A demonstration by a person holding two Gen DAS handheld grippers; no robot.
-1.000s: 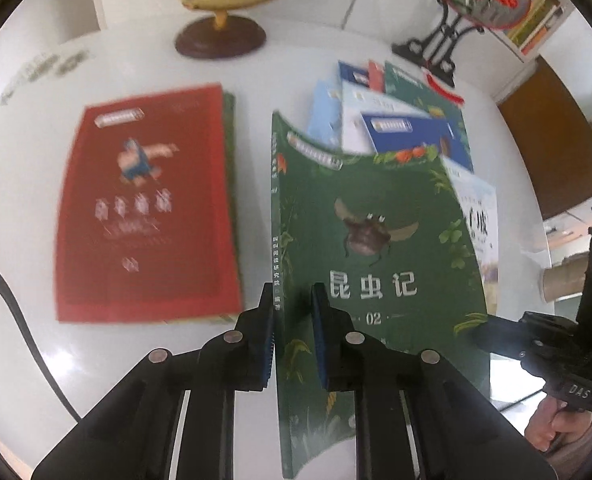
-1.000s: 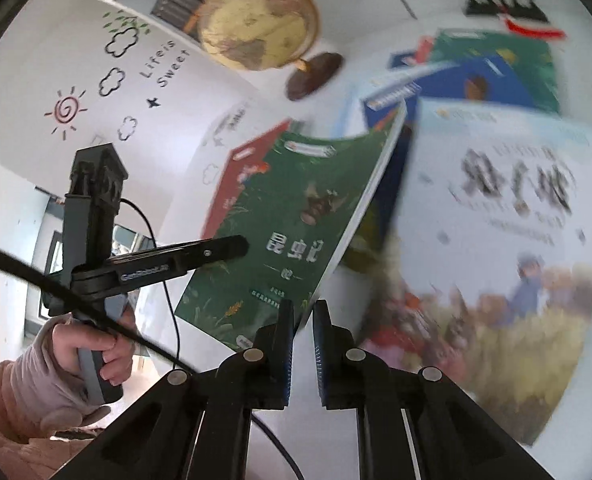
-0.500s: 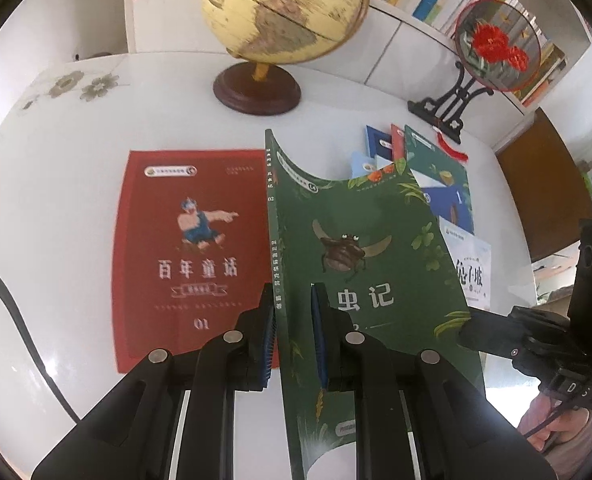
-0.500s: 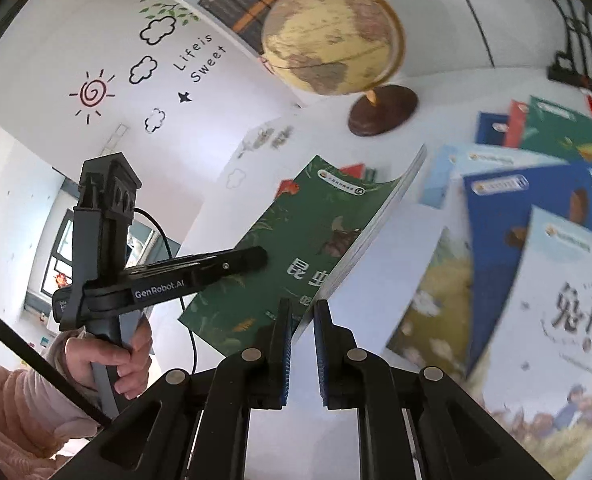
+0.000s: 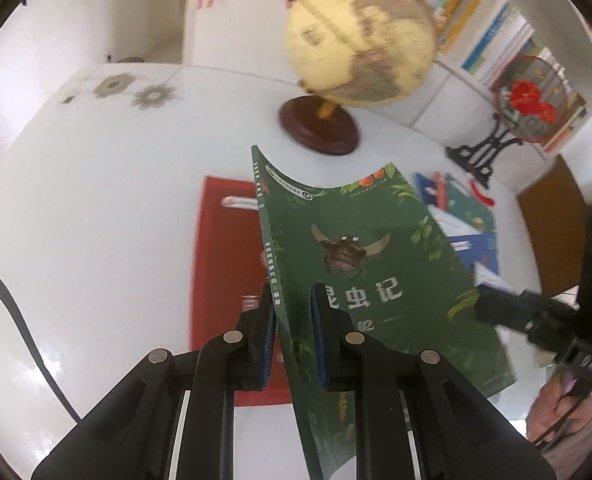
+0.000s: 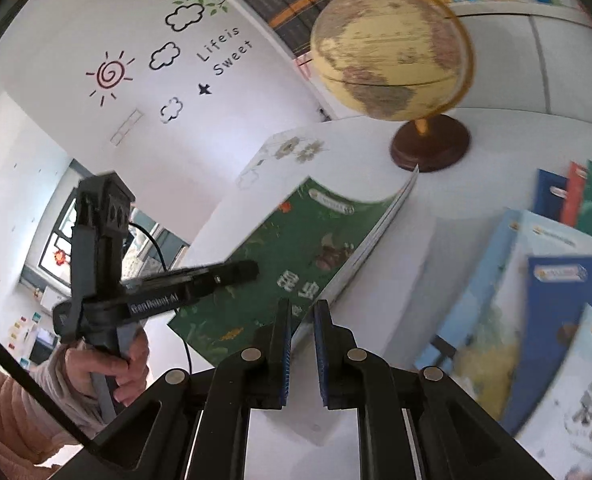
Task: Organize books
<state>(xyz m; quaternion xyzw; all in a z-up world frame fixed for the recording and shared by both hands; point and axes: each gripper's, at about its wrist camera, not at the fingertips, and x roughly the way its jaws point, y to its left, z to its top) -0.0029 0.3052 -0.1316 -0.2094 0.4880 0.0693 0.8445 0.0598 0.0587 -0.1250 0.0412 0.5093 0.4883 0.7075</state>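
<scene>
While the left gripper (image 5: 293,340) clamps the spine edge of the green insect book (image 5: 360,264), its two blue-padded fingers (image 5: 319,344) press on either side of the cover and the book hangs tilted above the white table (image 5: 95,208). Beyond and just left of those fingers, a red book (image 5: 223,264) lies flat on the table, partly hidden under the green one. Farther ahead stands a yellow globe (image 5: 360,40) on a dark wooden base, blurred in this view. Off to the right of the fingers, a spread of blue and green books (image 5: 464,216) lies on the table, and a round red-flower ornament (image 5: 532,100) sits on a black stand past them.

From the right wrist view, the right gripper (image 6: 302,344) pinches the page-side edge of the same green book, near its lower corner, with the jaws drawn close on it. To the left of it, a hand (image 6: 107,364) in a pink sleeve grips the handle of the left gripper. Right of its fingers lie overlapping blue picture books (image 6: 544,320), blurred.
</scene>
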